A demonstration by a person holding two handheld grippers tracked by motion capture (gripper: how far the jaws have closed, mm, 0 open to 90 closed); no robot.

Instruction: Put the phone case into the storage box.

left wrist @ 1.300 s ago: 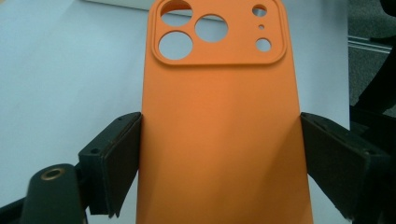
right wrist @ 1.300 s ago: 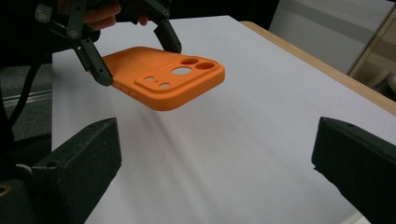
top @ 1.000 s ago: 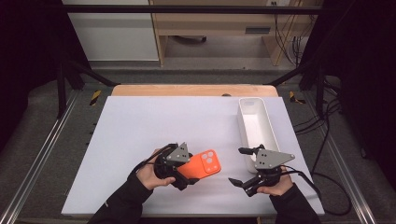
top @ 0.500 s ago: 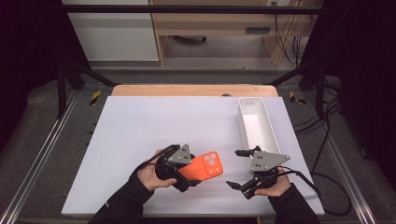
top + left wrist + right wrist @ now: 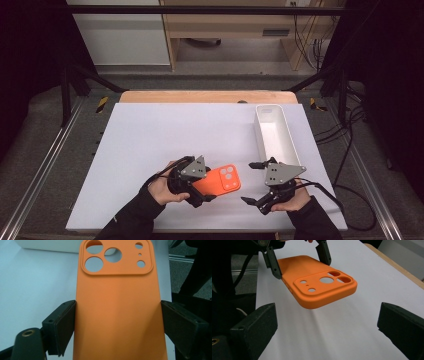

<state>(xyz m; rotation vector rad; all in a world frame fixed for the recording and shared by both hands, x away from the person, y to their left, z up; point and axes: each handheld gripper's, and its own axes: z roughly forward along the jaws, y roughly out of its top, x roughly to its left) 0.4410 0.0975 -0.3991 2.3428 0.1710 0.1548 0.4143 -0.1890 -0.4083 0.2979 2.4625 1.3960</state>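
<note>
- Item under handling: an orange phone case [image 5: 220, 181], seen in the lower centre of the high view, back face up, camera cut-outs toward the right of the frame.
- Left gripper [image 5: 197, 186]: jaws pressed against the two long edges of the case; the left gripper view confirms a black jaw touching each side of the case [image 5: 117, 312]. The case is pinched and, judging by the shadow under it in the right gripper view, lifted clear of the surface.
- Right gripper [image 5: 255, 182]: jaws spread wide, holding nothing. In the right gripper view the camera end of the case [image 5: 317, 287] sits between and beyond the two open jaws, apart from both.
- Progress, as a judgement: the pick-up is done. A handover to the right gripper, or placing into the white tray [image 5: 272, 130], appears to be what is left; neither has begun. The tray, right of centre in the high view, looks empty.
- Surface: a white table sheet [image 5: 160, 140], flat and unmarked, with a wooden edge [image 5: 200, 96] along its far side.
- Room: metal rails flank the table at left and right; dark frame struts rise at the upper corners; cables trail at the right; pale cabinets stand across the top of the frame on a grey floor.
</note>
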